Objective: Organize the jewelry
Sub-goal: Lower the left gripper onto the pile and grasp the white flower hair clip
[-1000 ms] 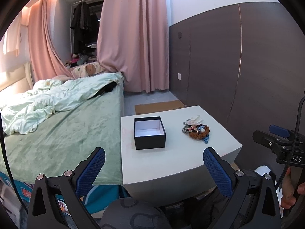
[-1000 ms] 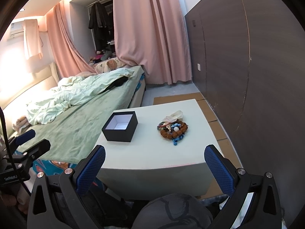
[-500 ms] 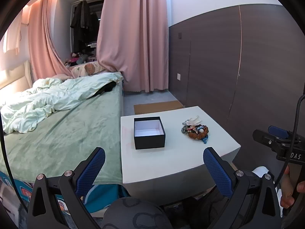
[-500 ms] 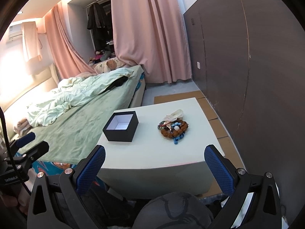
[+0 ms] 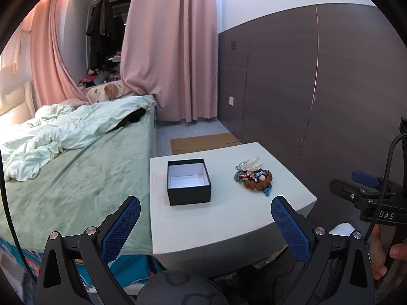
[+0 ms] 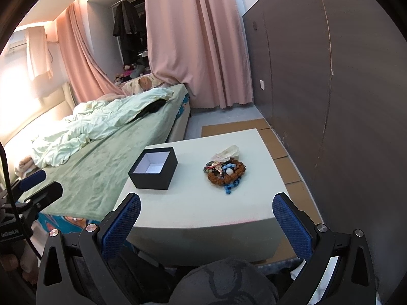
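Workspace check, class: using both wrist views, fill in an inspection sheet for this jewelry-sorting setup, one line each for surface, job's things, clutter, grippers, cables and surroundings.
Surface: white table, pale top, mostly bare.
Job's things: black box, lid off, white inside, nothing seen in it; jewelry pile of brown and blue beads lies apart from the box, on the wall side.
Clutter: pale crumpled wrapper touching the pile's far edge.
Grippers: left hand-held gripper open, holding nothing; right hand-held gripper open, holding nothing; both short of the table's near edge.
Cables: black cable runs along the right tool.
Surroundings: bed beside the table, pink curtains, dark wall panel, cardboard on the floor.
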`<state>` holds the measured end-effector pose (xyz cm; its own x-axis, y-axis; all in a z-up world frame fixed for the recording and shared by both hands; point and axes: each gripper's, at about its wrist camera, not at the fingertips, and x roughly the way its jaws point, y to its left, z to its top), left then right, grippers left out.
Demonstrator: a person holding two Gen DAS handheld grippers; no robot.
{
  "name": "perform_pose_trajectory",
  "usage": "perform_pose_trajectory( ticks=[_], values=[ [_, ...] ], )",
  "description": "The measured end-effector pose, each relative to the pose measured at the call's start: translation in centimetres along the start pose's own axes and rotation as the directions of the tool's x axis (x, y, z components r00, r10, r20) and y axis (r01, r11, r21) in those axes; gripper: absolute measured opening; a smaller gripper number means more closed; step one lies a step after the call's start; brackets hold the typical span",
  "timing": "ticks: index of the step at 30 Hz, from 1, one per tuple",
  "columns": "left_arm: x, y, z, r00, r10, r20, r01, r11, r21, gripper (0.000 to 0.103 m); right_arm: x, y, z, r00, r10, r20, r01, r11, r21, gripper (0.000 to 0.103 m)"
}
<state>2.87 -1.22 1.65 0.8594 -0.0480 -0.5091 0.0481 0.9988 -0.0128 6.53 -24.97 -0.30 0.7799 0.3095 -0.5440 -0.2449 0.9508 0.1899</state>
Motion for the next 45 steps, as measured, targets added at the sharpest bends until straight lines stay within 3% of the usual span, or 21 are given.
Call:
perform_pose_trajectory(
  ticks=[13, 17, 20, 35, 41, 45],
  values=[
    [5.2, -2.5, 2.2, 0.993, -0.105, -0.046, 0.104, 0.994, -0.019, 0.099, 2.8, -6.1, 1.5, 0.999, 0.026, -0.028, -0.023, 0.994, 0.103, 0.099],
    [7.6, -3.7, 2.8, 0.985, -0.151, -0.083, 0.15, 0.989, -0.017, 0.091, 4.6, -8.1, 2.0, 0.996, 0.058, -0.066, -0.048, 0.987, 0.153, 0.08],
    [9.5, -4.5, 3.4, 0.979, -0.17, -0.109, 0.169, 0.985, -0.014, 0.088, 6.3, -9.5, 2.1, 0.993, 0.081, -0.091, -0.062, 0.979, 0.195, 0.076],
    [19.7, -7.1, 5.8, 0.933, -0.272, -0.235, 0.278, 0.96, -0.009, 0.075, 13.0, -14.2, 2.8, 0.976, 0.124, -0.177, -0.051, 0.928, 0.368, 0.076],
    [24.1, -7.3, 6.2, 0.913, -0.288, -0.288, 0.294, 0.955, -0.023, 0.074, 15.4, -14.8, 3.6, 0.977, 0.057, -0.207, 0.035, 0.909, 0.415, 0.076],
    [26.7, -7.0, 6.7, 0.902, -0.282, -0.328, 0.291, 0.956, -0.025, 0.073, 16.9, -15.1, 3.7, 0.976, 0.057, -0.209, 0.047, 0.886, 0.461, 0.076]
  ],
)
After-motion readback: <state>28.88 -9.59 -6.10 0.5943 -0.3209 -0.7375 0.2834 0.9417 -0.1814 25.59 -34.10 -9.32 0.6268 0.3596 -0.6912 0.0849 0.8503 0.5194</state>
